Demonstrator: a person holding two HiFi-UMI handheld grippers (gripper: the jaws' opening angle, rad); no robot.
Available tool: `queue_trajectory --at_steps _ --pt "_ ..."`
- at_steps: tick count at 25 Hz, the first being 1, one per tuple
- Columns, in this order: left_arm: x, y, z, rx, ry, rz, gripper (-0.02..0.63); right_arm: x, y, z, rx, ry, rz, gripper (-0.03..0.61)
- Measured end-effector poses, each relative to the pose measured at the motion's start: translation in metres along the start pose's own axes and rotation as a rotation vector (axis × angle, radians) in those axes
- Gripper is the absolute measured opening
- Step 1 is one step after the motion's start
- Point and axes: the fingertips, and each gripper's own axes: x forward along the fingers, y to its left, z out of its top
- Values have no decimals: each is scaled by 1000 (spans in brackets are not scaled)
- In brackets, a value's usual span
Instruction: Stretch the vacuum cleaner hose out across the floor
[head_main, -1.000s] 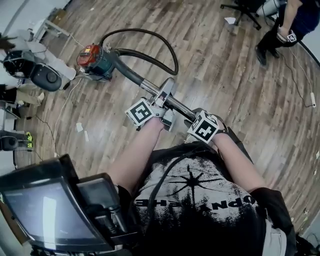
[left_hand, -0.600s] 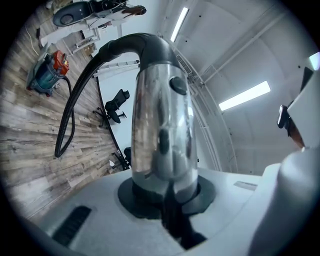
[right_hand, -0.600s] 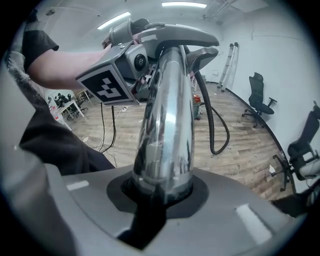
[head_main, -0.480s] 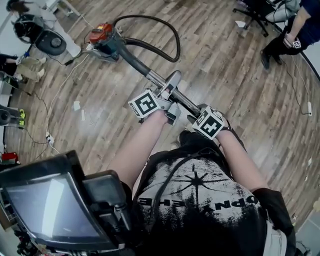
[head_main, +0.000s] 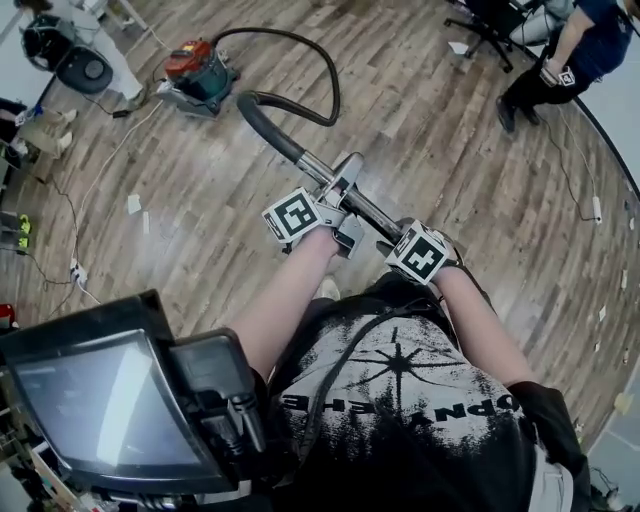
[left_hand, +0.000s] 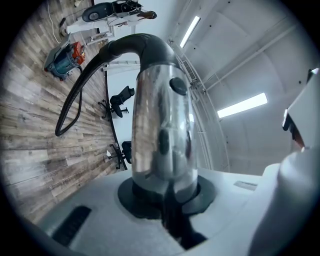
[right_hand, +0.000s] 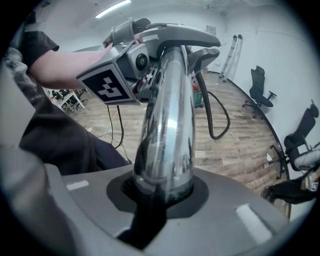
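The red and teal vacuum cleaner (head_main: 195, 68) stands on the wood floor at the upper left of the head view. Its black hose (head_main: 330, 90) loops off to the right and bends back into a chrome wand (head_main: 318, 170). My left gripper (head_main: 340, 197) is shut on the wand, and my right gripper (head_main: 395, 235) is shut on it just behind. In the left gripper view the wand (left_hand: 162, 130) rises out of the left gripper (left_hand: 165, 200), with the hose (left_hand: 75, 100) and vacuum cleaner (left_hand: 62, 57) beyond. The right gripper (right_hand: 162, 192) clamps the wand (right_hand: 167, 125), and the left gripper's marker cube (right_hand: 112, 82) shows ahead.
A person (head_main: 570, 50) stands at the upper right beside an office chair (head_main: 490, 25). Cables (head_main: 90, 200) and paper scraps (head_main: 133, 203) lie on the floor at left, near white equipment (head_main: 70, 60). A dark screen device (head_main: 100, 400) fills the lower left foreground.
Both grippers, still on the wand, now sit farther from the vacuum cleaner. The hose's bend has come away from the body and the loop lies longer.
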Motion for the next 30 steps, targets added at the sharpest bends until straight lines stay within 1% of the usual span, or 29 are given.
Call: queue_trajectory --at_steps 3,6,11,12,15,18,20,21,23,28,30 --pt "4 -7 -17 8 -23 1 46 -8 -2 -21 -16 6 0 83" --pt "9 -15 -43 28 -39 8 46 -19 -3 -47 -39 -6 4 83" --pt "33 -33 -116 45 -57 24 46 -49 -10 -120 -63 -21 11 81" --pt "41 -37 -131 39 -61 24 46 -57 -14 -136 -63 -21 13 80" --pt "57 -46 -177 -18 -78 36 46 -70 -15 -180 -61 -26 42 80" --pt "60 -42 -216 52 -82 92 46 -79 -13 -221 -80 -35 68 78" --pt "64 -40 -237 91 -75 146 45 -88 -16 -242 -89 -48 76 78" --pt "66 -41 -244 104 -68 168 46 -91 -15 -250 -84 -56 86 77" --pt "74 -52 -255 87 -65 146 46 -97 -11 -258 -66 -73 114 78" --pt "74 -66 -261 113 -53 154 46 -102 -2 -257 -68 -122 146 78" --pt "72 -75 -262 100 -66 139 46 -104 1 -255 -79 -136 146 78"
